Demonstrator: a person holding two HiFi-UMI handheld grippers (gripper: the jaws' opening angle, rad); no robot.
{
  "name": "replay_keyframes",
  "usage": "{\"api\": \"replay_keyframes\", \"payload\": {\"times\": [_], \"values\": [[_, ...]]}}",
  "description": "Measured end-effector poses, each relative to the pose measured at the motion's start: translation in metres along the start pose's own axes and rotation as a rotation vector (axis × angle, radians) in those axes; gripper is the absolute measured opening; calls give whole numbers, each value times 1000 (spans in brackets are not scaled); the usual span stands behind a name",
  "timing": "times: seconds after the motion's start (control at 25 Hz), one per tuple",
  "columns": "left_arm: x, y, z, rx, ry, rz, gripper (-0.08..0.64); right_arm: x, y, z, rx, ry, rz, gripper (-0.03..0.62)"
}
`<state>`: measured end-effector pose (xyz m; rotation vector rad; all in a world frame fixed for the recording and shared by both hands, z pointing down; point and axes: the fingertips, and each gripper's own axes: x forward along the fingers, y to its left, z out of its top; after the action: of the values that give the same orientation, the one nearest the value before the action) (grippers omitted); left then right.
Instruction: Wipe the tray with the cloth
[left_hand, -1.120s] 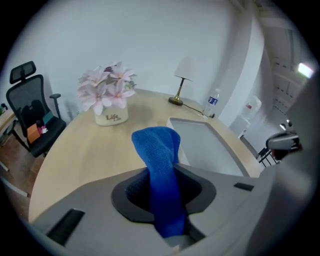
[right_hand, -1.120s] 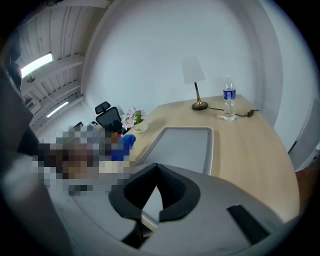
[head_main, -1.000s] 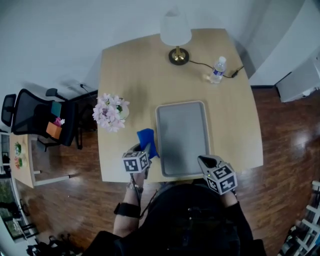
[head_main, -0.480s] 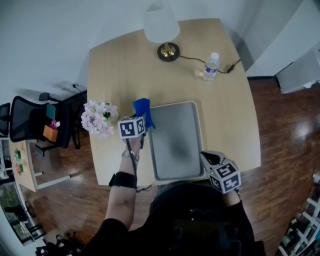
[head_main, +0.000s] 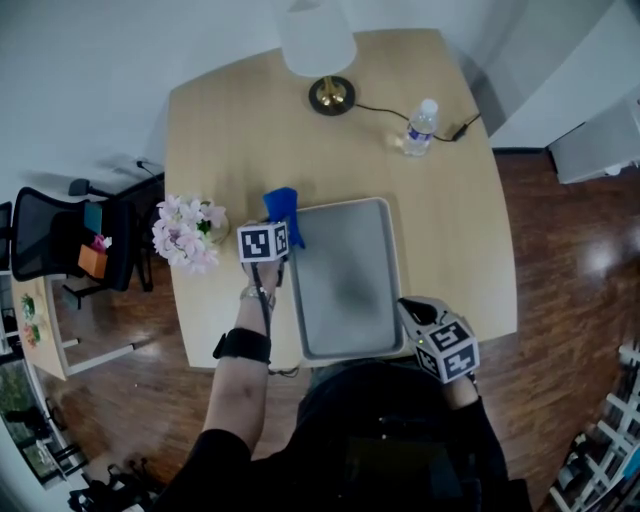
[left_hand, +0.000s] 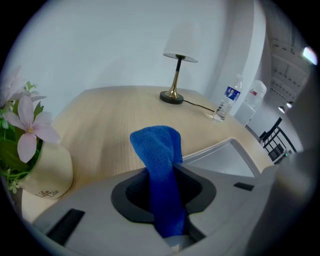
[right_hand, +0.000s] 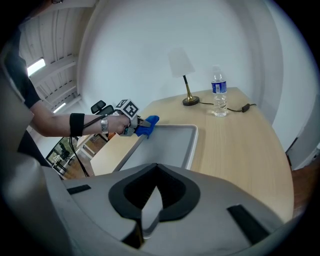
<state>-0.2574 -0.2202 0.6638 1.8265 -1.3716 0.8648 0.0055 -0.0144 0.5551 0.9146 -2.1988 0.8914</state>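
Observation:
A grey rectangular tray (head_main: 345, 285) lies on the wooden table near its front edge. My left gripper (head_main: 281, 231) is shut on a blue cloth (head_main: 283, 208), which sticks up between the jaws (left_hand: 158, 150). It hovers at the tray's far left corner (left_hand: 225, 157), and the right gripper view shows the cloth (right_hand: 149, 123) at that rim. My right gripper (head_main: 412, 312) sits at the tray's near right corner, its jaws (right_hand: 145, 220) closed to a thin wedge on the tray's near rim (right_hand: 165, 145).
A vase of pink flowers (head_main: 185, 232) stands just left of the left gripper. At the table's far side are a lamp (head_main: 330, 95), a water bottle (head_main: 420, 125) and a black cable (head_main: 385, 115). An office chair (head_main: 60, 245) stands on the floor at left.
My left gripper carried the blue cloth from beside the tray's near left side up to its far left corner. The right gripper stayed at the near right corner.

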Motion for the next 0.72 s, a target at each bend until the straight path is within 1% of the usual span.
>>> {"api": "replay_keyframes", "payload": {"times": [0.2, 0.32, 0.44, 0.56, 0.72], "values": [[-3, 0, -4, 3, 0, 14, 104, -1, 9, 3, -19, -3, 1, 6], [-8, -1, -12, -8, 0, 6, 104, -3, 14, -2, -16, 3, 1, 6], [-14, -6, -23, -3, -2, -4, 103, -5, 18, -6, -10, -2, -3, 6], [-20, -12, -36, 15, 1, 3, 103, -6, 23, -8, -11, -9, -6, 6], [-30, -20, -57, 5, 5, -3, 103, -5, 35, -10, -22, -16, -1, 6]]}}
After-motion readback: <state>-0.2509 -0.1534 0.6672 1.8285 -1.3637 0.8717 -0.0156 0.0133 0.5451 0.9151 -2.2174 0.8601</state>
